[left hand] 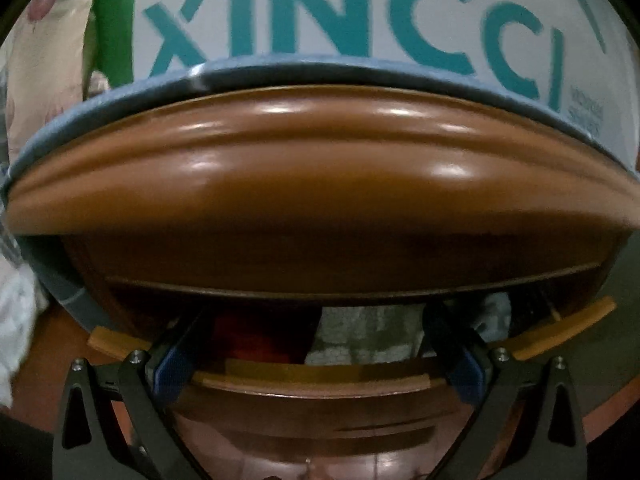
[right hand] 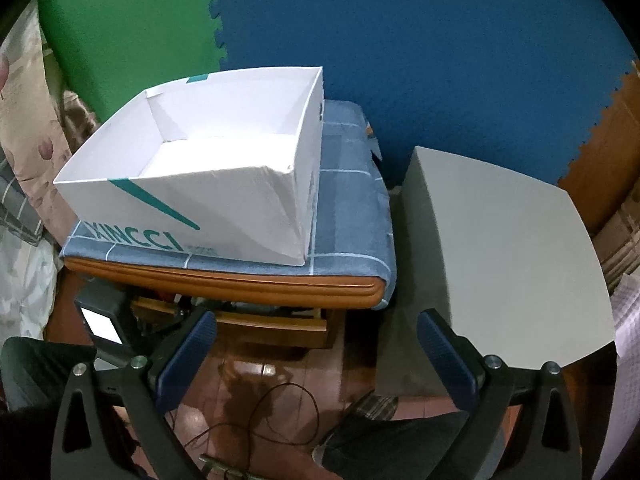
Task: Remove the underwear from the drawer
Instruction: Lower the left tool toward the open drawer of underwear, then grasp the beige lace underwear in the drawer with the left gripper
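Observation:
The brown nightstand's top drawer stands pulled out. Inside it lie a red piece of cloth and a pale grey folded piece, both partly in shadow; I cannot tell which is underwear. My left gripper is open, its blue-padded fingers reaching over the drawer's front edge on either side of the cloth, holding nothing. The right wrist view looks down on the drawer from farther back. My right gripper hangs open and empty in the air in front of the nightstand.
An open white box lettered XINCC sits on a blue checked cloth covering the nightstand top. A grey side table stands at the right. Cables lie on the reddish floor. Bedding is at the left.

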`<action>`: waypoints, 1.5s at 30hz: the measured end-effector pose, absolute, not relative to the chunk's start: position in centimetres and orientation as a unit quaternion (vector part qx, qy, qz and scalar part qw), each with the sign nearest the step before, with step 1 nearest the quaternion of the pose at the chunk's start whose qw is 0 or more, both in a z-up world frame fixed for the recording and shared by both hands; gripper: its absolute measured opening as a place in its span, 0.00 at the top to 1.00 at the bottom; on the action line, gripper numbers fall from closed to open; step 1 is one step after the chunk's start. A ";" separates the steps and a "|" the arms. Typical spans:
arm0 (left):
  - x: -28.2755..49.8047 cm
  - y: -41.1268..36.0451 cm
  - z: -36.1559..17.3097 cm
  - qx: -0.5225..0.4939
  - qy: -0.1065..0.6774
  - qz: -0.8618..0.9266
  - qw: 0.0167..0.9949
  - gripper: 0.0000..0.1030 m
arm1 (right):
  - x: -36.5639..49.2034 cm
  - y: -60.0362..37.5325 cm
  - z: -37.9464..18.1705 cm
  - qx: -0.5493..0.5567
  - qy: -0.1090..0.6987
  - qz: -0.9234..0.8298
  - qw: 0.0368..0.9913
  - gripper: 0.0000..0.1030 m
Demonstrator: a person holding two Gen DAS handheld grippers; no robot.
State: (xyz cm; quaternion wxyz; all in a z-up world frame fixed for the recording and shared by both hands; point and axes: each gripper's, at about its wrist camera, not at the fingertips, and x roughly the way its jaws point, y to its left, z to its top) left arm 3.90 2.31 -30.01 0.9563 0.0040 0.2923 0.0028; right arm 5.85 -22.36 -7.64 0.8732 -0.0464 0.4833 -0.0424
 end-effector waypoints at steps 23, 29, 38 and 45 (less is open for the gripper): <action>6.2 3.9 -28.8 0.011 0.554 0.010 0.833 0.00 | 1.7 -23.1 -7.2 -0.054 0.483 -0.035 0.873 0.00; 7.7 4.4 -28.8 0.007 0.585 0.004 0.811 0.00 | 0.4 -24.1 -9.8 -0.050 0.505 -0.042 0.860 0.00; 9.6 4.0 -30.0 0.001 0.615 -0.020 0.788 0.01 | 0.5 -23.1 -13.1 -0.080 0.525 -0.031 0.847 0.00; 10.2 4.0 -29.6 0.005 0.568 -0.074 0.820 0.01 | 0.5 -22.9 -16.8 -0.073 0.495 0.011 0.866 0.00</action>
